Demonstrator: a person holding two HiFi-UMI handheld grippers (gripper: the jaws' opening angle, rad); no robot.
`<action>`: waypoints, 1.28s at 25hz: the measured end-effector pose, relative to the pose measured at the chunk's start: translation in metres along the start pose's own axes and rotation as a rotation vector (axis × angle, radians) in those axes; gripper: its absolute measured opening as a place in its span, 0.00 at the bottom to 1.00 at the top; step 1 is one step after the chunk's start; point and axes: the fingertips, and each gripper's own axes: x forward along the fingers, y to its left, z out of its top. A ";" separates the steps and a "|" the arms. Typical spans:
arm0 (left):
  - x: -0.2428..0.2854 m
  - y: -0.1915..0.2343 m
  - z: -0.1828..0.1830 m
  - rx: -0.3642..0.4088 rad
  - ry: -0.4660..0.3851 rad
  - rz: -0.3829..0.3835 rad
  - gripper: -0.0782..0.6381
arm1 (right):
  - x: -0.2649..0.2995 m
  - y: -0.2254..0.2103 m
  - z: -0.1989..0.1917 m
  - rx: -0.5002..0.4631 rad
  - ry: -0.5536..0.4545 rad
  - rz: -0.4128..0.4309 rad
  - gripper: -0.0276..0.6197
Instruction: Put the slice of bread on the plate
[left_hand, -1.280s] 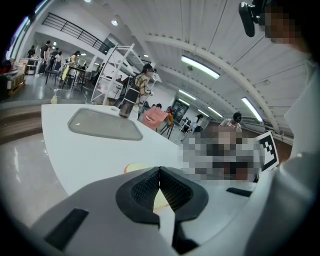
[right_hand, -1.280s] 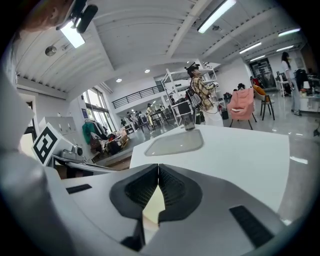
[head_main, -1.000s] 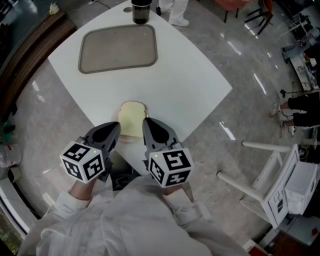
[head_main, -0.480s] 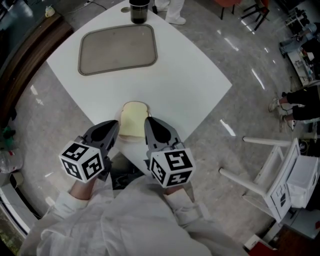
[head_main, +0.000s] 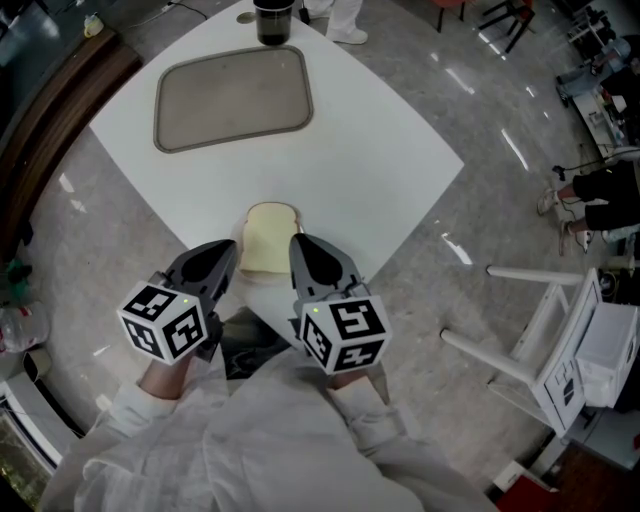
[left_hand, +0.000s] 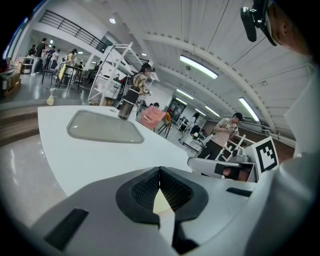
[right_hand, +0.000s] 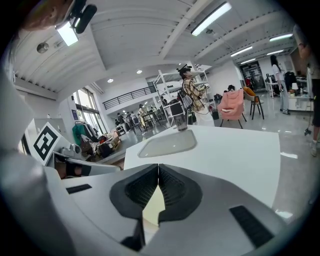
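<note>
The slice of bread (head_main: 268, 236) is lying flat on the white table (head_main: 380, 170), close to the table's corner nearest the person, its rounded top pointing away from them. It is sitting well apart from the rectangular grey tray (head_main: 233, 97), which is resting empty toward the far side of the same table, with a dark cup (head_main: 272, 20) standing just beyond the tray's far edge. The left gripper (head_main: 226, 262) is hovering by the bread's near left edge and the right gripper (head_main: 298, 247) by its near right edge, so the slice is sitting between the two of them. In the left gripper view the left gripper (left_hand: 160, 169) is showing its jaws pressed together at the tips, grasping nothing, with a pale sliver of bread (left_hand: 161, 202) showing through the gap behind them and the tray (left_hand: 104, 126) and cup (left_hand: 126, 106) lying farther off. In the right gripper view the right gripper (right_hand: 158, 166) is likewise clenched tip to tip on nothing, the bread (right_hand: 154, 207) again peeking through beneath, the tray (right_hand: 167, 142) and cup (right_hand: 181, 121) beyond. The person's white sleeves (head_main: 250, 440) are filling the bottom of the head view, and a white chair (head_main: 560, 350) is standing on the glossy floor (head_main: 90, 230) off to the right.
</note>
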 end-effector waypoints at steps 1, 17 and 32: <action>0.002 0.000 -0.001 0.000 0.003 -0.006 0.12 | 0.000 -0.002 -0.001 0.005 0.004 -0.002 0.06; 0.013 0.014 -0.011 -0.061 0.027 -0.012 0.12 | 0.011 0.004 -0.032 0.055 0.087 0.015 0.06; 0.020 0.033 -0.048 -0.094 0.088 0.011 0.12 | 0.018 -0.009 -0.073 0.063 0.210 -0.024 0.06</action>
